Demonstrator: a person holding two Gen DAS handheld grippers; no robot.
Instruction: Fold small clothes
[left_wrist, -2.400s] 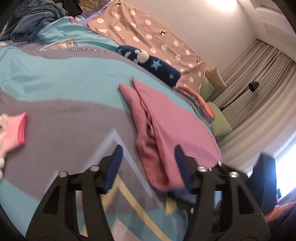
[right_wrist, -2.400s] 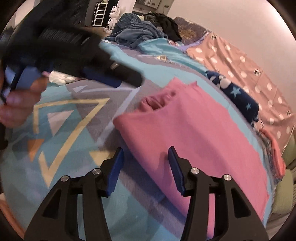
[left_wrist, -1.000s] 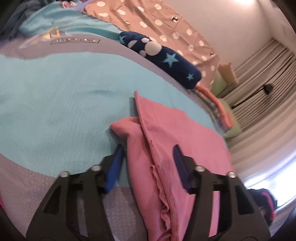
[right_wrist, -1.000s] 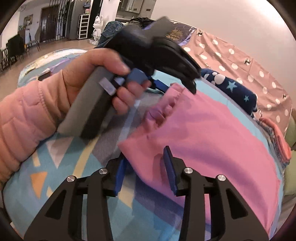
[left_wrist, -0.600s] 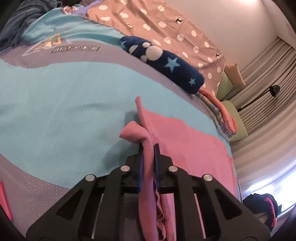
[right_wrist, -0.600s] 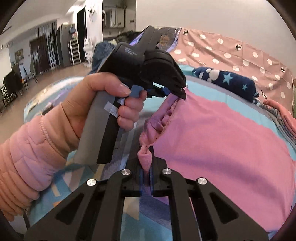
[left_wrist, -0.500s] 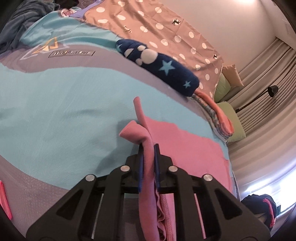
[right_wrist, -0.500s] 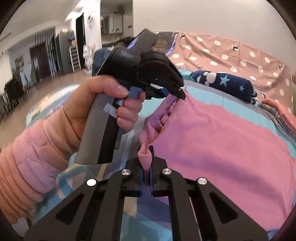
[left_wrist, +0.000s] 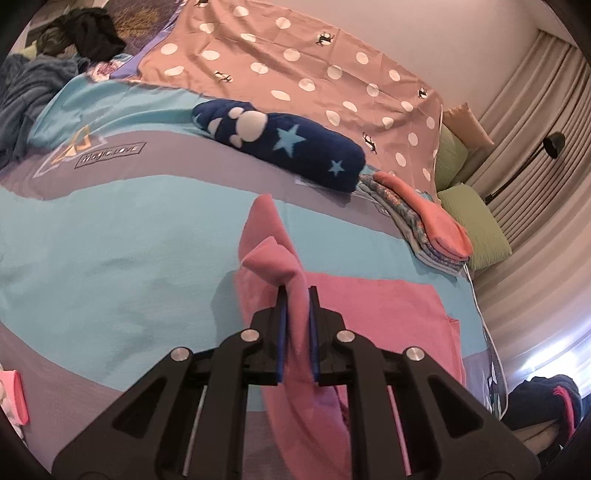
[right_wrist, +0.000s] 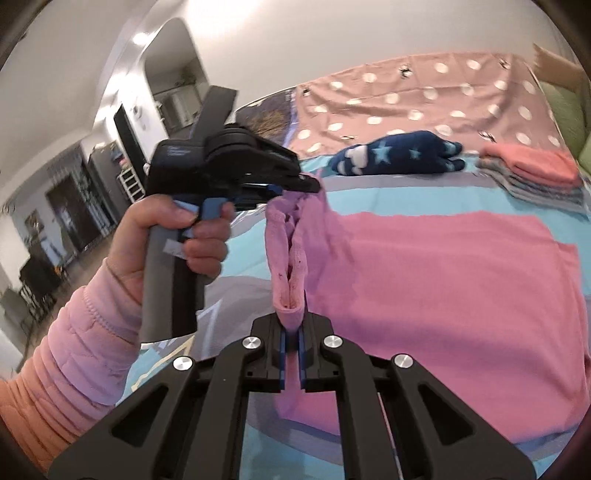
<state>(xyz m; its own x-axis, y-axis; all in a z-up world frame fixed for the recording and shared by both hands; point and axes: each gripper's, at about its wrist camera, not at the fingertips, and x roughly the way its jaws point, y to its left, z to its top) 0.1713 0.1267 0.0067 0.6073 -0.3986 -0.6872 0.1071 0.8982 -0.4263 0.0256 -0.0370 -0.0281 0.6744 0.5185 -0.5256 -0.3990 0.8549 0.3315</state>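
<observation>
Pink cloth (left_wrist: 369, 306) is pinched in both grippers at once. The left gripper (left_wrist: 297, 295) has its blue pads closed on a bunched edge of the cloth, which peaks just above the fingertips and hangs down between the black fingers. The right gripper (right_wrist: 291, 332) is likewise clamped tight on a gathered hem (right_wrist: 288, 280) of the same cloth, its jaws nearly together with only fabric between them. In the right wrist view the left gripper (right_wrist: 310, 186) shows from the side, held by a hand (right_wrist: 177, 229) in a pink quilted sleeve (right_wrist: 74, 347), its tip closed on the cloth's raised corner. The edge between the two grips is lifted off the bed (left_wrist: 92, 240); the rest of the cloth lies flat on the turquoise and grey cover. Beyond it lie a navy roll (left_wrist: 280, 144) with stars and a folded stack (left_wrist: 424, 221) topped with coral, just beside each other, in front of a dotted sheet (left_wrist: 295, 62). No containers are in view.
</observation>
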